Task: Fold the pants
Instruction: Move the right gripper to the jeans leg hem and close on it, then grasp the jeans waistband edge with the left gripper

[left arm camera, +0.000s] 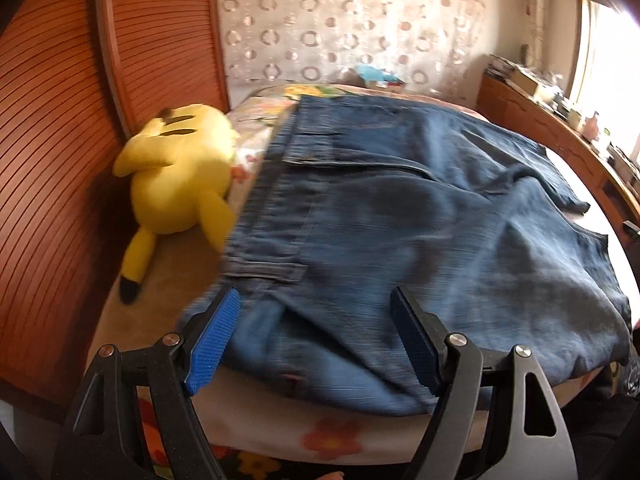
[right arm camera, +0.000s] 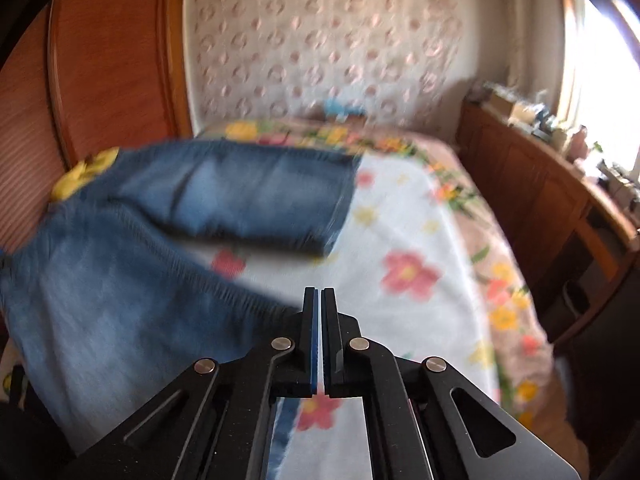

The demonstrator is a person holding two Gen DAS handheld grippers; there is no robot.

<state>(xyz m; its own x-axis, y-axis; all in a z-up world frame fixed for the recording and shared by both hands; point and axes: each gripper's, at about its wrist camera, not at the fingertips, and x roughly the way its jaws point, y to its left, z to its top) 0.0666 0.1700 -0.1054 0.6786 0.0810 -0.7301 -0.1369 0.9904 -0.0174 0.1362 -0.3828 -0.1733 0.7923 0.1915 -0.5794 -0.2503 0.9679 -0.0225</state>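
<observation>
On the bed (right arm camera: 416, 216), spread with a white cover printed in red and yellow flowers, lay the blue denim pants (left arm camera: 400, 208). In the left wrist view they covered most of the mattress, the waistband with its belt loops running down their left edge and a flapped pocket showing near the top. The left gripper (left arm camera: 316, 320) hung over the near end of the pants with its jaws wide apart; the blue pads (left arm camera: 214, 340) stood on either side of a bunched fold of denim, and blur made it hard to tell whether either pad touched the cloth. Nothing was clamped between them.

Beside the pants, on the left, a yellow plush toy (left arm camera: 180, 176) lay on the cover against the slatted wooden wardrobe door (left arm camera: 160, 48).

From the right wrist view, the two legs of the pants lay to the left, the farther one folded across the cover and the nearer one running toward the camera. The right gripper (right arm camera: 319, 292) had its jaws drawn fully together, the pads meeting with only a hairline between them. The edge of the nearer leg passed just under and to the left of the fingers, but no cloth could be seen between the pads. A wooden cabinet (right arm camera: 532, 184) stood along the right side of the bed, below a bright window (right arm camera: 600, 60).
</observation>
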